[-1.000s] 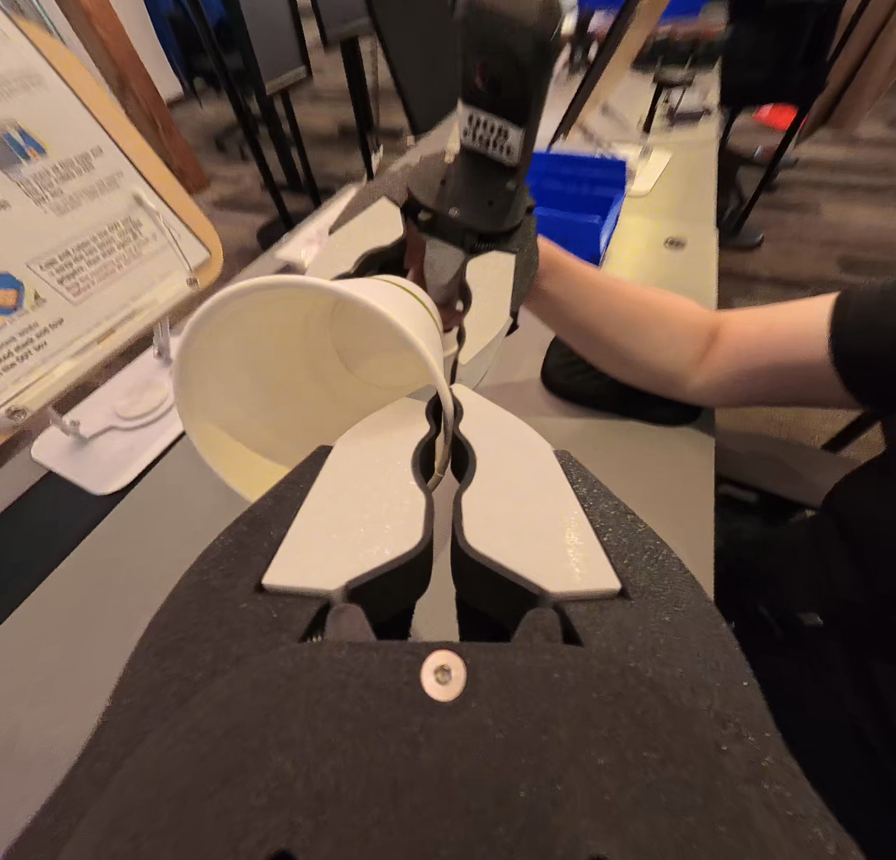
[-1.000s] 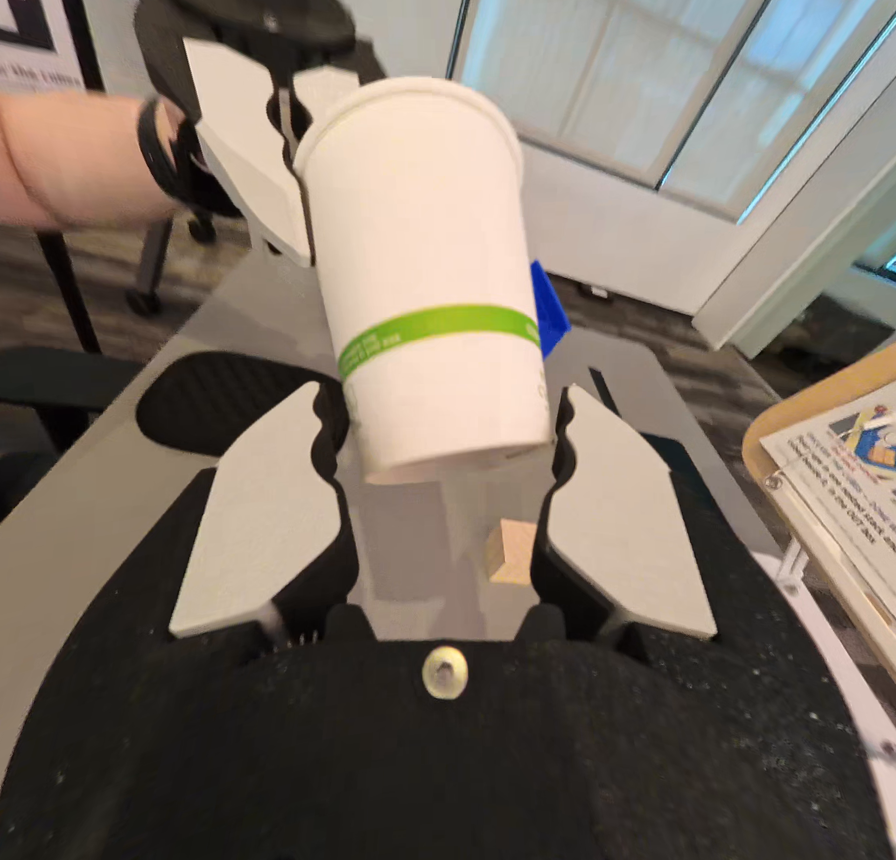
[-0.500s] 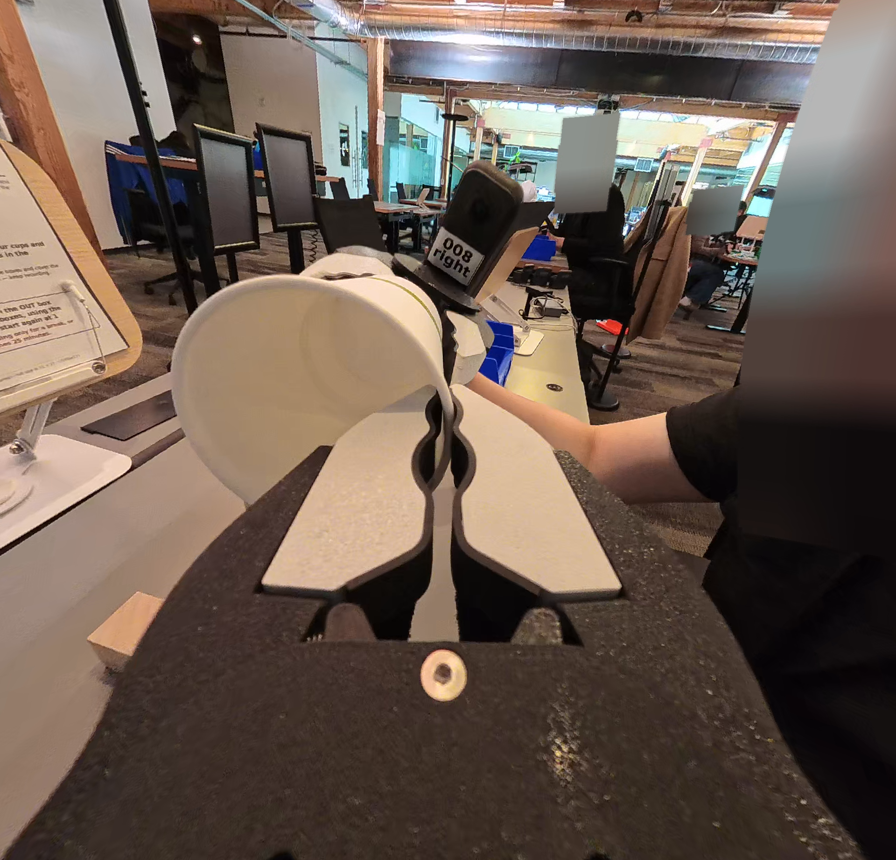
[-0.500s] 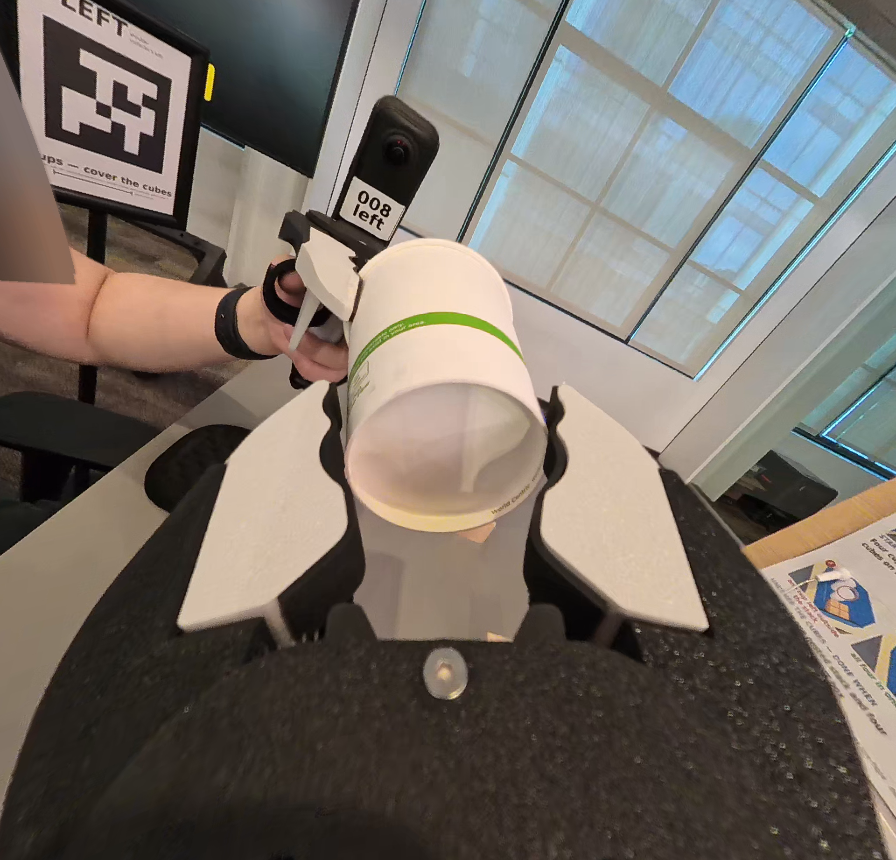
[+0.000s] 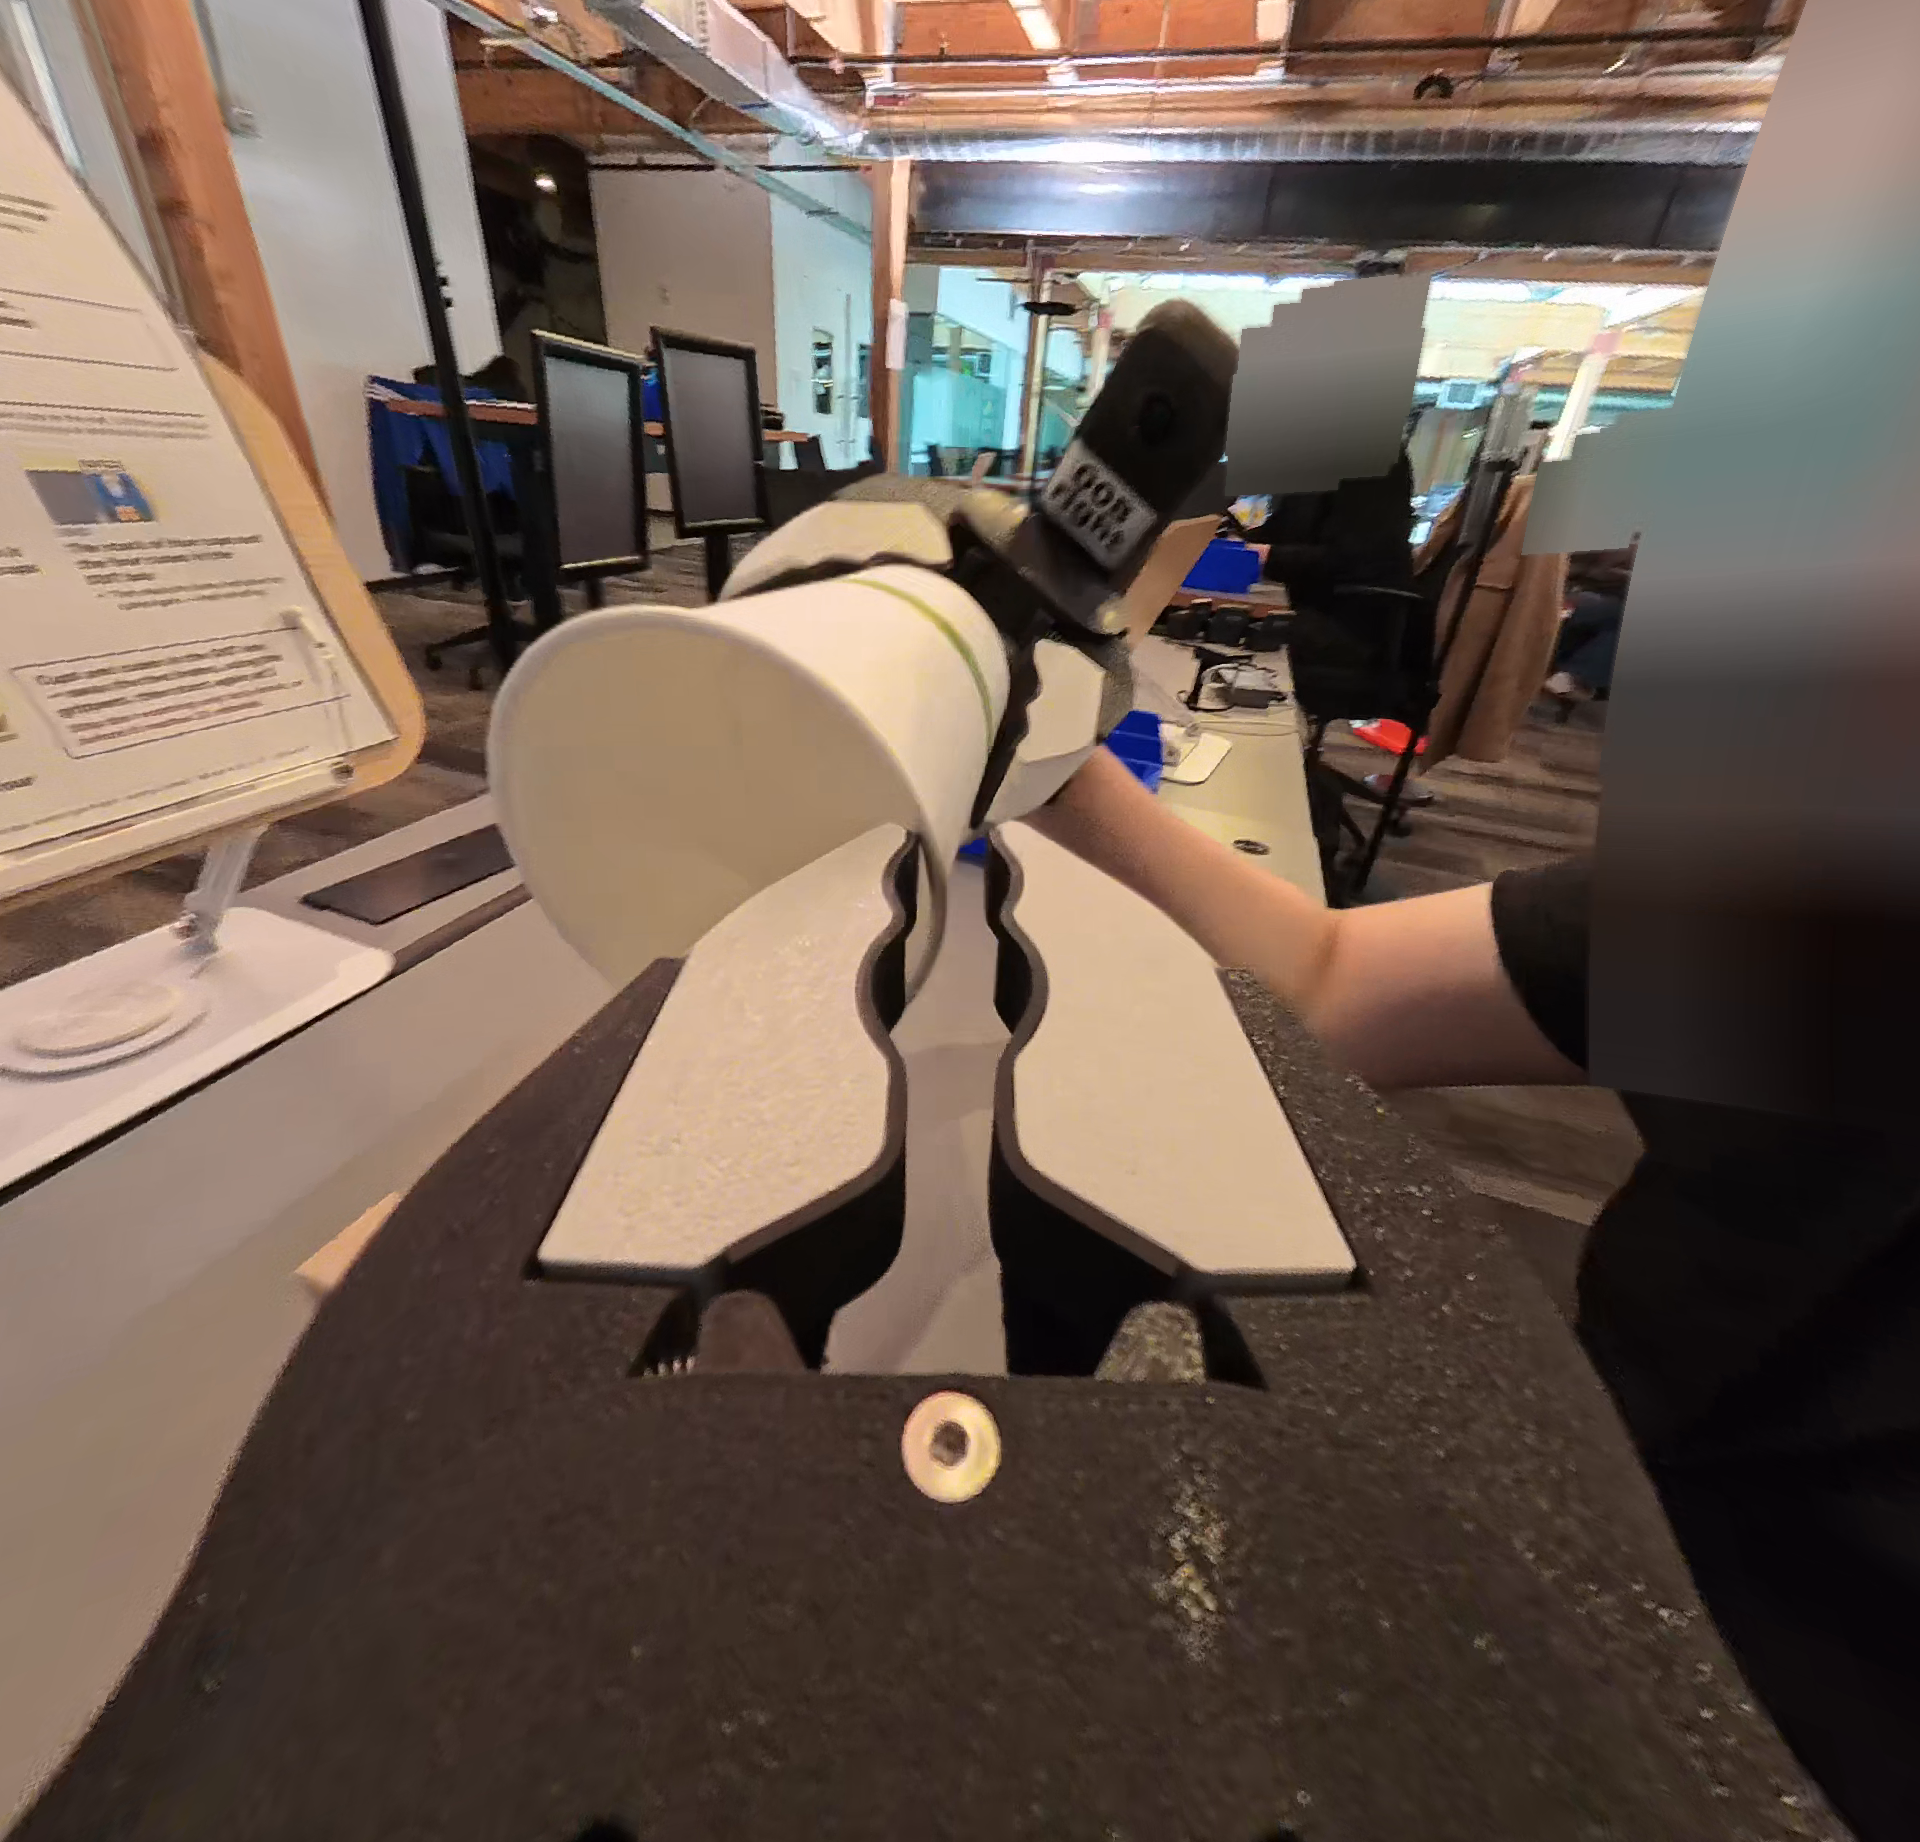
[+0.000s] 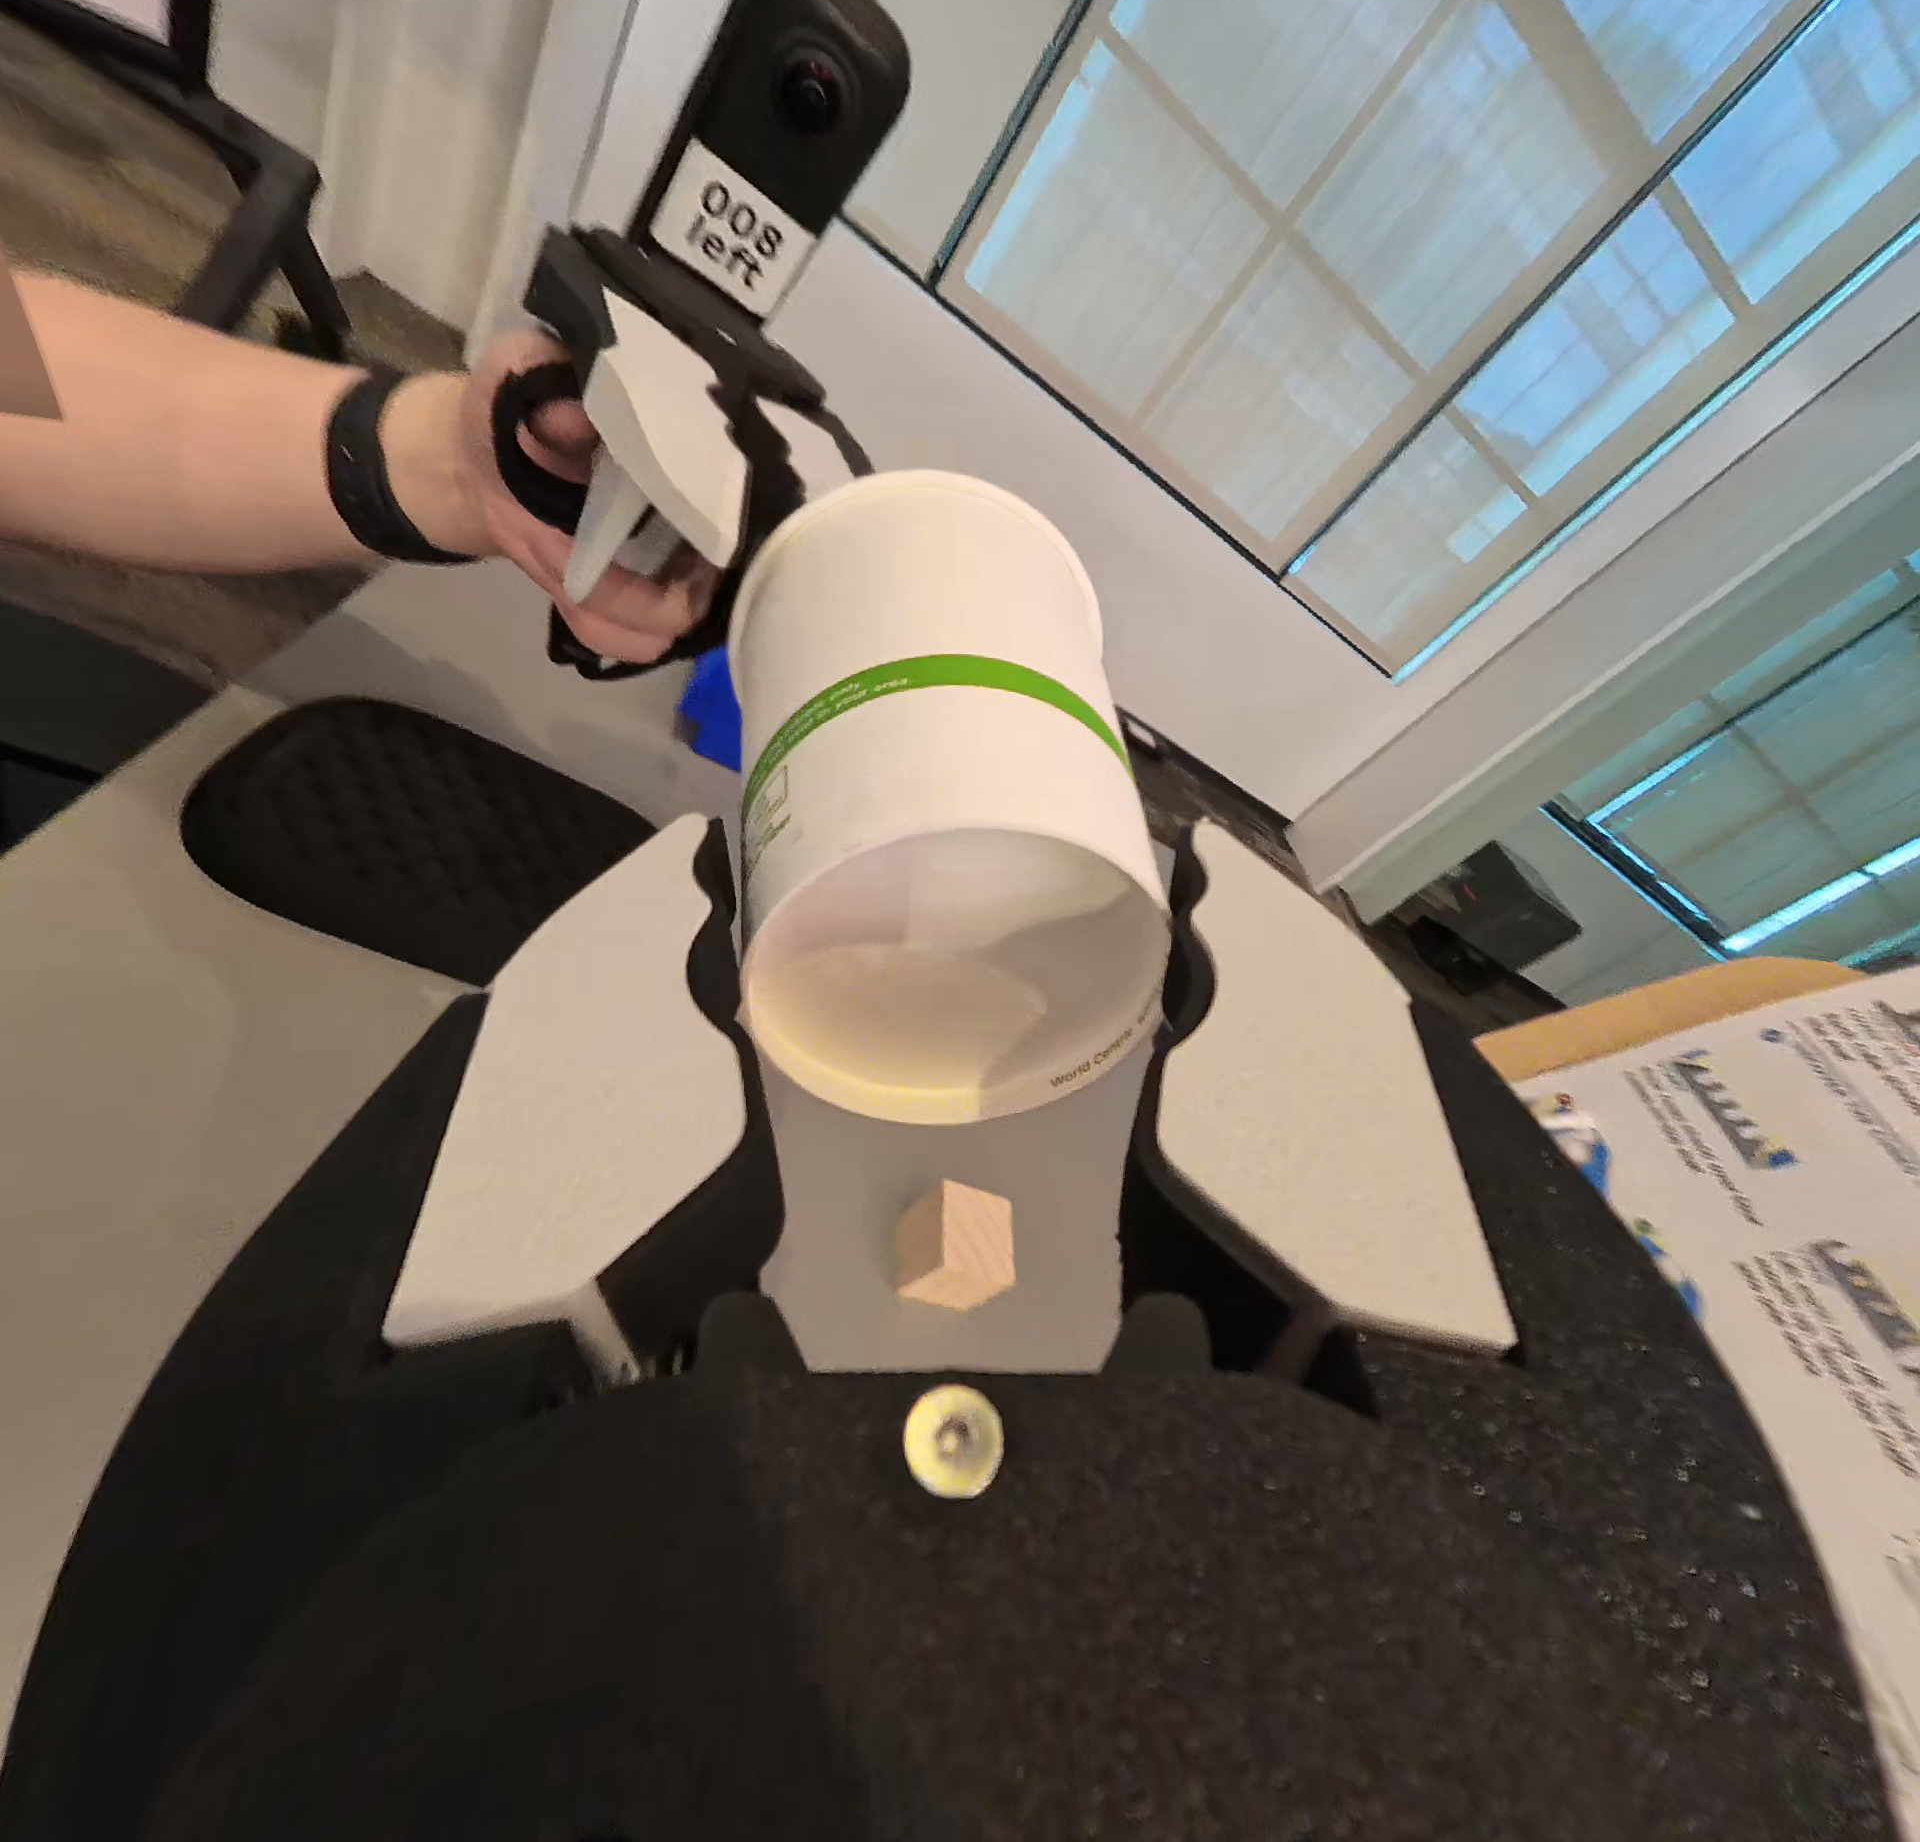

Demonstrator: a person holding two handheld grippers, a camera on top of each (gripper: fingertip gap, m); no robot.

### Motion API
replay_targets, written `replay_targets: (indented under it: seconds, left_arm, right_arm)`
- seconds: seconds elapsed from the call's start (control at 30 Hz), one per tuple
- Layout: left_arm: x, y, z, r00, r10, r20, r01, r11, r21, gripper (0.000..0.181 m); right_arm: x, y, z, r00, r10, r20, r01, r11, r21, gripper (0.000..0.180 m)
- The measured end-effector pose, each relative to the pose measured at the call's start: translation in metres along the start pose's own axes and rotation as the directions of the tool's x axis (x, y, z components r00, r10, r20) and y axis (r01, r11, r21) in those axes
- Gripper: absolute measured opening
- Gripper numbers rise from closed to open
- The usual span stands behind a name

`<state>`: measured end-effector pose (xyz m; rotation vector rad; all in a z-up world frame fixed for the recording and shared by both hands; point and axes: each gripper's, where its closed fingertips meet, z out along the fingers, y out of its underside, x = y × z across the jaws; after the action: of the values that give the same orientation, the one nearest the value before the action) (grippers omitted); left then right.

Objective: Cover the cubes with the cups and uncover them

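Releasing: my left gripper now gapes off the cup; right clamps it above the cube.

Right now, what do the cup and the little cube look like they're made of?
The cup looks like paper: matte white wall, printed green band, rolled rim, a seam visible inside. Any inner coating can't be told. The cube looks like bare pale wood: light tan faces with faint grain lines, no paint or gloss.
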<state>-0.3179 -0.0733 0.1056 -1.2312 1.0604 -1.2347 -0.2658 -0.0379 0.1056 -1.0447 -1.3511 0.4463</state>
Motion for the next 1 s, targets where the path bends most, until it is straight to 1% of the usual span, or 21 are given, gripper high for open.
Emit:
replay_targets:
  seconds: [0.07, 0.17, 0.23, 0.33, 0.4, 0.47, 0.53, 0.6, 0.7, 0.77, 0.87, 1.0]
  left_arm:
    - [-0.002, 0.005, -0.007, 0.999, 0.017, 0.031, -0.017, 1.0, -0.001, 0.016]
    - [-0.004, 0.006, -0.024, 0.998, 0.013, 0.069, -0.016, 0.999, 0.038, 0.016]
    - [-0.008, 0.009, -0.037, 0.993, 0.015, 0.116, -0.022, 0.998, 0.061, 0.015]
    - [-0.007, 0.017, -0.056, 0.99, -0.022, 0.141, 0.006, 0.994, 0.108, 0.009]
    - [-0.007, 0.026, -0.065, 0.987, -0.054, 0.15, 0.035, 0.991, 0.125, 0.009]
    - [-0.007, 0.038, -0.069, 0.984, -0.069, 0.163, 0.051, 0.992, 0.114, 0.006]
    - [-0.011, 0.051, -0.065, 0.981, -0.082, 0.175, 0.068, 0.994, 0.085, 0.006]
    - [-0.015, 0.065, -0.053, 0.98, -0.108, 0.164, 0.101, 0.994, 0.052, 0.007]
    - [-0.022, 0.079, -0.028, 0.979, -0.146, 0.141, 0.144, 0.989, 0.026, 0.017]
    - [-0.028, 0.077, -0.015, 0.976, -0.181, 0.125, 0.174, 0.983, 0.062, 0.022]
    - [-0.037, 0.069, -0.003, 0.965, -0.246, 0.091, 0.236, 0.965, 0.111, 0.026]
    - [-0.03, 0.049, 0.005, 0.944, -0.326, -0.05, 0.33, 0.925, 0.19, 0.028]
  right_arm:
    - [0.002, 0.001, -0.001, 0.998, -0.048, -0.032, 0.046, 0.998, -0.047, 0.079]
    - [0.006, 0.001, -0.006, 0.994, -0.086, -0.071, 0.078, 0.991, -0.104, 0.079]
    - [0.01, 0.006, -0.01, 0.99, -0.109, -0.09, 0.094, 0.983, -0.161, 0.079]
    - [0.015, 0.017, -0.019, 0.984, -0.145, -0.108, 0.11, 0.954, -0.277, 0.079]
    - [0.018, 0.03, -0.026, 0.978, -0.178, -0.109, 0.122, 0.911, -0.394, 0.079]
    - [0.018, 0.045, -0.031, 0.973, -0.215, -0.087, 0.142, 0.85, -0.507, 0.079]
    - [0.016, 0.056, -0.034, 0.969, -0.245, -0.038, 0.175, 0.785, -0.595, 0.079]
    - [0.011, 0.061, -0.032, 0.964, -0.264, 0.028, 0.219, 0.73, -0.647, 0.079]
    - [0.005, 0.056, -0.027, 0.949, -0.291, 0.121, 0.291, 0.662, -0.691, 0.079]
    - [0.001, 0.045, -0.022, 0.937, -0.307, 0.168, 0.334, 0.64, -0.692, 0.079]
    - [-0.006, 0.02, -0.014, 0.921, -0.33, 0.206, 0.38, 0.651, -0.657, 0.079]
    - [-0.014, -0.019, -0.003, 0.906, -0.364, 0.218, 0.42, 0.703, -0.573, 0.079]
